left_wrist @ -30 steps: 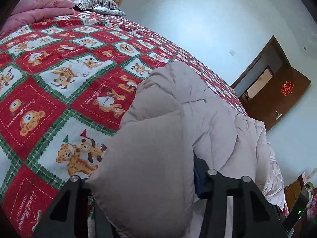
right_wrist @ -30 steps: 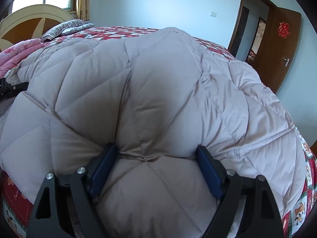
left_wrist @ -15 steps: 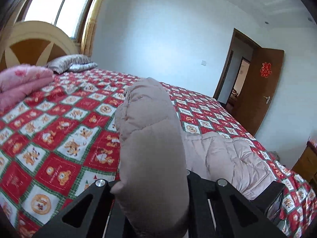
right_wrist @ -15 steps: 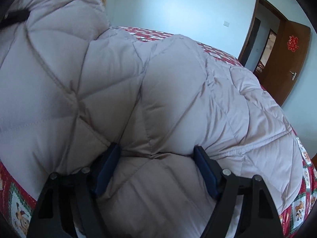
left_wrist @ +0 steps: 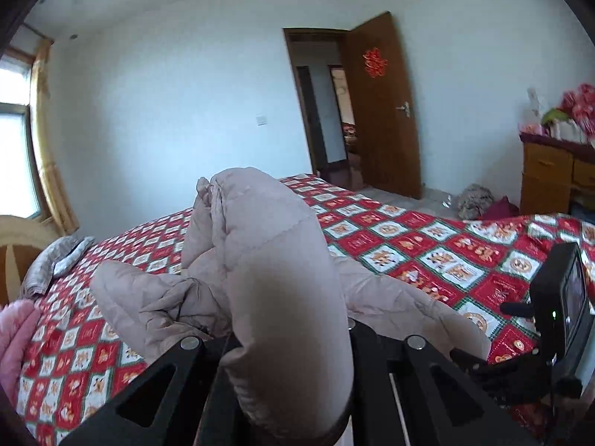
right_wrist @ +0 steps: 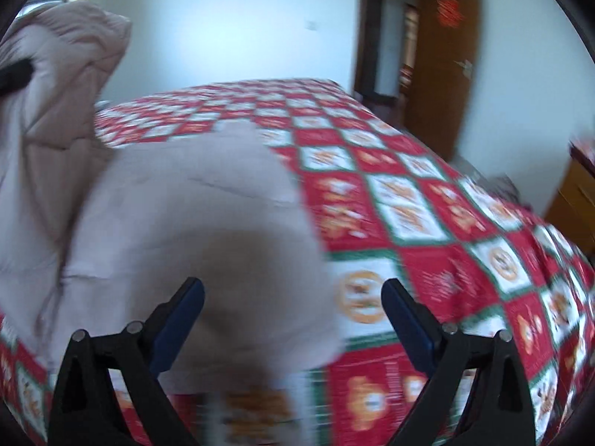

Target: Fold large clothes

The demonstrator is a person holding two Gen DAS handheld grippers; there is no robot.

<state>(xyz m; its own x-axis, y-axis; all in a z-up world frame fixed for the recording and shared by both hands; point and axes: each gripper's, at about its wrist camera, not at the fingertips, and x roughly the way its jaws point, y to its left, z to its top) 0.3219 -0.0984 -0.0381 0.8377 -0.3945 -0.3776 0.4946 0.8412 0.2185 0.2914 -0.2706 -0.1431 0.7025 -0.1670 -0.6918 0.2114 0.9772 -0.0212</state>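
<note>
In the left wrist view the bed [left_wrist: 427,245] fills the lower half of the frame. The quilted coat [left_wrist: 282,297] lies on its bedspread at lower centre, one fold rising from between the left gripper [left_wrist: 286,379] arms. A pillow [left_wrist: 55,264] sits at middle left, a window [left_wrist: 15,141] above it. The open door [left_wrist: 383,111] stands upper right of centre, a dresser [left_wrist: 554,178] at far right, the right gripper's body [left_wrist: 557,308] below that.

My bedroom at home

My bed's teddy-bear quilt [left_wrist: 427,238] fills the middle; wooden door [left_wrist: 383,107] at one o'clock, dresser [left_wrist: 550,182] at three.
</note>
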